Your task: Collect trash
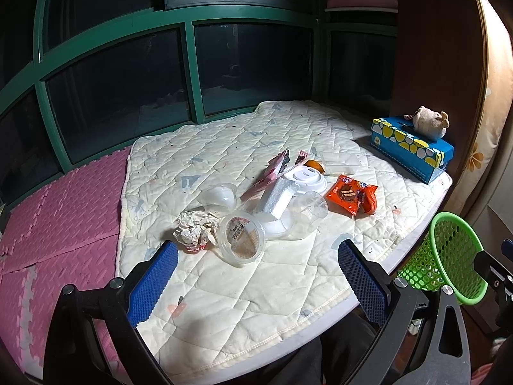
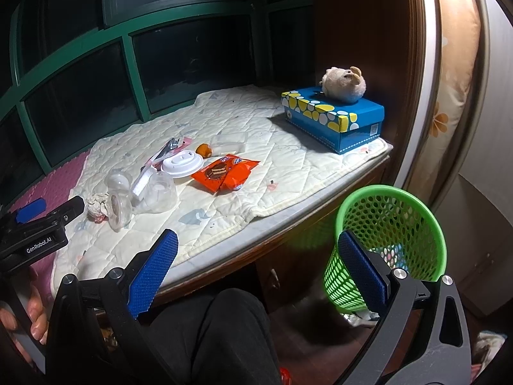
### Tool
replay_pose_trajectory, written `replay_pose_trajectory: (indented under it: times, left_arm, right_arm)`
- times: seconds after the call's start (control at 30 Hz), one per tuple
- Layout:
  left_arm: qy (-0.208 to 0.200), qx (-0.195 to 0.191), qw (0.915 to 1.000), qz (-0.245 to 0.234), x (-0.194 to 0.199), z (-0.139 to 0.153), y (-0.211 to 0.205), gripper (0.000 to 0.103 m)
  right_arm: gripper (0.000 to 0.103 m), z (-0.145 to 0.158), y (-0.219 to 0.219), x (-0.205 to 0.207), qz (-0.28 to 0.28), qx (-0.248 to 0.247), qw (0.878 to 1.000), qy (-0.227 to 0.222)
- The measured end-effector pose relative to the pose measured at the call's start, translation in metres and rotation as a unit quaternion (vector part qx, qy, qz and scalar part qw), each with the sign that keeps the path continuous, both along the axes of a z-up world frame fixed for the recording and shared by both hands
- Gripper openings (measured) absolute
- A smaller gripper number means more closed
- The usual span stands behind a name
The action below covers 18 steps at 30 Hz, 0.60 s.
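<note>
Both my tools, left tool (image 1: 256, 276) and right tool (image 2: 259, 272), gape empty; the crumpled paper (image 1: 194, 229) at frame centre is light, soft: pinch its middle.

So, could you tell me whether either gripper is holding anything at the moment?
Nothing is held: the left gripper and right gripper are both open and empty.

Left hand-held gripper (image 1: 258, 276) and right hand-held gripper (image 2: 258, 268) both spread wide, empty
</note>
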<state>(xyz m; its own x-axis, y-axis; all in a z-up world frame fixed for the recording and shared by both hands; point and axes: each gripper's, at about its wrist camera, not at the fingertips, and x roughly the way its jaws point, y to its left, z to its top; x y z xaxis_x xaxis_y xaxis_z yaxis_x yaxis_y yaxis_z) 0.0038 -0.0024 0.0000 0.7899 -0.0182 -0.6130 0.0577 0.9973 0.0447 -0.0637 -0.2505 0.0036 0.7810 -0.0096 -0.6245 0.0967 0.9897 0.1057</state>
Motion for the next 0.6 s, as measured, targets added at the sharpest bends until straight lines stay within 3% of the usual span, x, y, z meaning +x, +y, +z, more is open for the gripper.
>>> replay_pose_trajectory:
  times: [0.6]
  left_arm:
    - [0.006,0.002,1.0000,0.001,0.0066,-0.0032,0.0025,0.097]
  right_arm:
    - [0.099,-0.0038,0.0006,0.0070,0.003,0.001,1.000,0.005]
